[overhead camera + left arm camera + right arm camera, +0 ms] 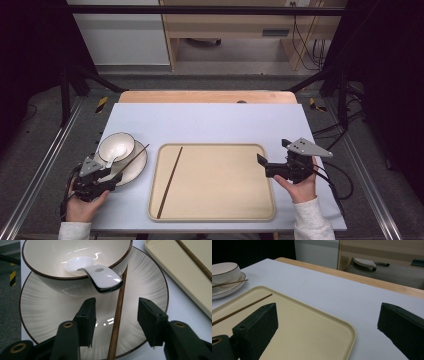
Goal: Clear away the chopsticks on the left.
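Left gripper view looks straight down on a thin brown wooden chopstick (117, 322) that lies across a round cream plate with a dark rim (45, 315), its far end leaning by a cream bowl with a brown rim (75, 283). A shiny white spoon (100, 277) rests in that bowl with its handle over the edge. The left gripper (116, 317) has its two black jaws about half open, one on each side of the chopstick, but the pads do not seem to touch it yet, so it holds nothing. I think the step in hand is picking up this chopstick. The second thin brown chopstick (170, 182) already lies on the flat tan tray (250, 210) in the middle of the pale grey table (210, 125). The right gripper (272, 157) hovers wide open and empty at the tray's right edge. Next, the left jaws need to squeeze gently on the stick, then lift it without bumping the spoon or bowl, and carry it to the tray.
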A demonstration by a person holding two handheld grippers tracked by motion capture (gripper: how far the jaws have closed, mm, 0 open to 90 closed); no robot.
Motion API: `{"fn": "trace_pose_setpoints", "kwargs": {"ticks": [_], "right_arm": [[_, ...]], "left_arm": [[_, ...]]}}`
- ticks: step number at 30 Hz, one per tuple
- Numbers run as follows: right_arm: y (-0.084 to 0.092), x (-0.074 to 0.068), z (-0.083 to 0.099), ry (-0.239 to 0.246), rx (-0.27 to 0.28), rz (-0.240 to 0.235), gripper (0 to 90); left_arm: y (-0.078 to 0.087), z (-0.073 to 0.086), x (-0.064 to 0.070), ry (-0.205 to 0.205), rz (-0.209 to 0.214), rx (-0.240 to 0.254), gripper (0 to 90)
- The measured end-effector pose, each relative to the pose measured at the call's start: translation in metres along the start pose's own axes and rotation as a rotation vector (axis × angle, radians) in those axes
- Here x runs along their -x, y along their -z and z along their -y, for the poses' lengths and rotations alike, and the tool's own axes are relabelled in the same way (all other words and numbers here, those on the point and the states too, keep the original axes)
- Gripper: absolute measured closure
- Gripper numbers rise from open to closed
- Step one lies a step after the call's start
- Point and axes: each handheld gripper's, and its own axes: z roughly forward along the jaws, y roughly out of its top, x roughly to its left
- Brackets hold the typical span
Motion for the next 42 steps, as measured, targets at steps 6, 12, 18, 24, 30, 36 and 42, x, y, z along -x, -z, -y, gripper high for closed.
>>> {"fn": "trace_pose_setpoints", "kwargs": {"ticks": [6, 12, 18, 24, 30, 36, 42], "right_arm": [[-0.001, 0.000, 0.000, -0.002, 0.001, 0.000, 3.5], [0.000, 0.000, 0.000, -0.001, 0.001, 0.000, 3.5], [0.000, 0.000, 0.000, -0.002, 0.000, -0.002, 3.5], [-0.001, 0.000, 0.000, -0.002, -0.002, 0.000, 3.5], [-0.001, 0.000, 0.000, 0.000, -0.003, -0.002, 3.5], [0.000, 0.000, 0.000, -0.001, 0.000, -0.002, 3.5], [0.001, 0.001, 0.000, 0.001, 0.001, 0.001, 3.4]], "left_arm": [[-0.007, -0.001, -0.002, -0.015, 0.004, -0.030, 65.2], [-0.009, -0.001, -0.002, -0.019, 0.016, -0.050, 73.6], [-0.010, -0.002, 0.000, -0.022, 0.021, -0.053, 78.9], [-0.009, -0.003, 0.001, -0.041, 0.034, -0.063, 82.0], [-0.010, -0.004, 0.005, -0.041, 0.041, -0.064, 84.3], [-0.006, -0.006, 0.008, -0.036, 0.051, -0.056, 84.4], [0.000, -0.011, 0.018, -0.031, 0.045, -0.033, 84.5]]}}
